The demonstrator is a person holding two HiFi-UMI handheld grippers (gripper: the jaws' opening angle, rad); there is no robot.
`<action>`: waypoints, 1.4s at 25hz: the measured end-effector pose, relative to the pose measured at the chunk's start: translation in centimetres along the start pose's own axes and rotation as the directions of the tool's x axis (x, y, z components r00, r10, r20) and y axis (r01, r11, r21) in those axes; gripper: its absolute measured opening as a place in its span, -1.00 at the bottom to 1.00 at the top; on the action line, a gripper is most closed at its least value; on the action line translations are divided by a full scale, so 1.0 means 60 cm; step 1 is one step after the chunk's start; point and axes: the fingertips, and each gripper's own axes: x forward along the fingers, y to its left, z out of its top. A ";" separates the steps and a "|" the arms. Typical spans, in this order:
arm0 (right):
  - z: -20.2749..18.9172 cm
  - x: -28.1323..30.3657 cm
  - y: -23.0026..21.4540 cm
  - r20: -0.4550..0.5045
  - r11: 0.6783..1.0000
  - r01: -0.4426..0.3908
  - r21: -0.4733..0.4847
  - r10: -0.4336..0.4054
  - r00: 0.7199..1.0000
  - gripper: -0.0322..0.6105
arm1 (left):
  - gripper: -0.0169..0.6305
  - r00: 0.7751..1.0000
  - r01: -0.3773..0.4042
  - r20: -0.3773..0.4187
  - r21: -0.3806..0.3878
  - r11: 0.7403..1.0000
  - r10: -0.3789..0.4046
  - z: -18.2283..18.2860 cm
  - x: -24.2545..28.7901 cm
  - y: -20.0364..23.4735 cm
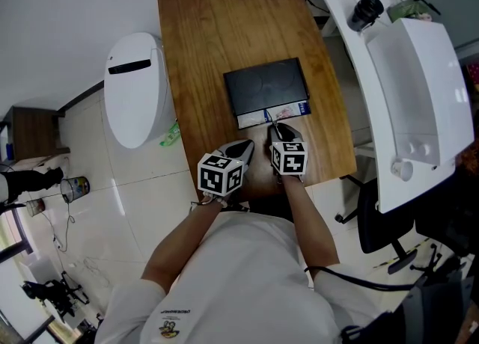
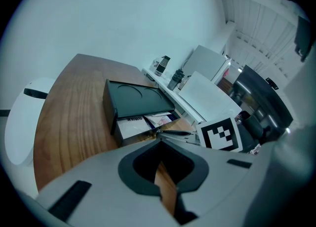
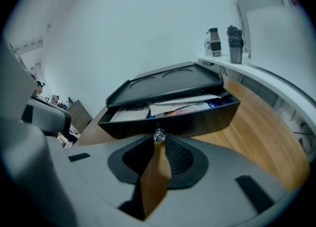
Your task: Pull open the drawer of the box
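Pinching the small knob (image 3: 159, 135), the right tongs (image 3: 158, 143) are holding the drawer (image 3: 197, 118) partly out of the black box (image 1: 266, 84) on the table (image 1: 217, 28). Papers (image 3: 170, 106) are already showing (more travel probably remaining). The left tongs (image 2: 159, 144) are sitting closed and empty just in front of the box.

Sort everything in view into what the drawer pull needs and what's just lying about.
For the job:
black box
drawer, partly open
knob
right gripper, shut on the knob

Lying about:
left gripper, shut, empty
papers in the drawer
bottles on the white counter
white appliance beside the table
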 end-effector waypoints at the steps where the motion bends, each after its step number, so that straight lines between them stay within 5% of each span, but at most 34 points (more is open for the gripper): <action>1: -0.001 -0.002 0.000 0.000 1.000 0.001 0.000 -0.001 1.000 -0.71 | -0.94 1.000 0.001 0.000 -0.001 1.000 -0.001 -0.001 -0.001 -0.001; 35: -0.057 -0.044 0.003 -0.018 0.999 0.025 0.036 -0.024 1.000 -0.71 | -0.94 0.999 0.039 -0.020 0.012 0.999 -0.039 -0.032 -0.009 -0.031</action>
